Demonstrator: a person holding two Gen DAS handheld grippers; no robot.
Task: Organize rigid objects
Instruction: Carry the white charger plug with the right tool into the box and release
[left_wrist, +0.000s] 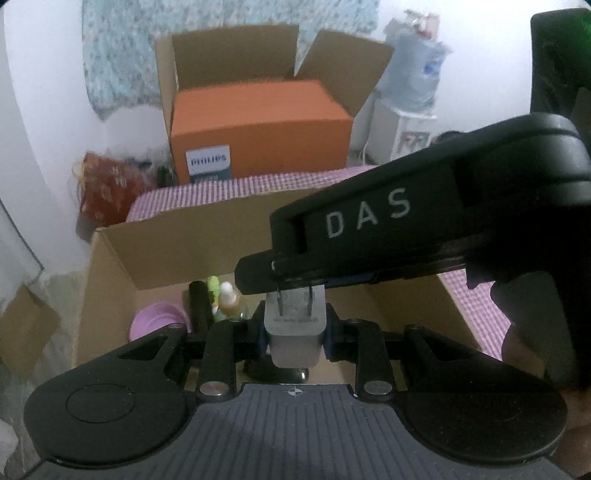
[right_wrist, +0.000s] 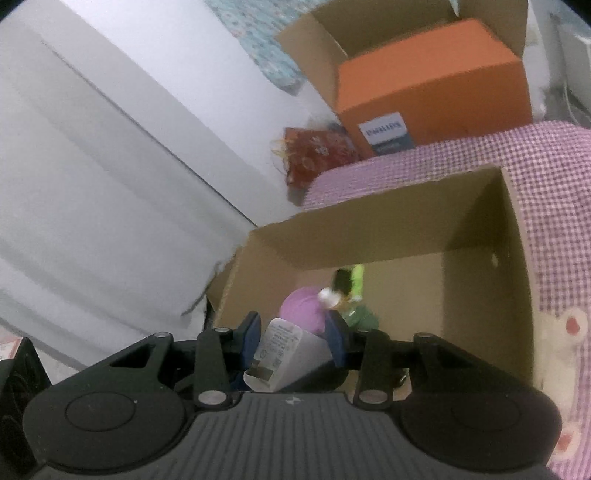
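My left gripper is shut on a white plug adapter, prongs pointing away, held over the open cardboard box. My right gripper is shut on a white charger with a printed label, tilted, above the same box. The right gripper's black body, marked DAS, crosses the left wrist view just above the adapter. Inside the box lie a purple round object, a black cylinder, a small dropper bottle and a green item.
The box sits on a pink checked cloth. Behind it stands a larger carton holding an orange Philips box. A red bag lies at the left by the white wall. A water dispenser is at the back right.
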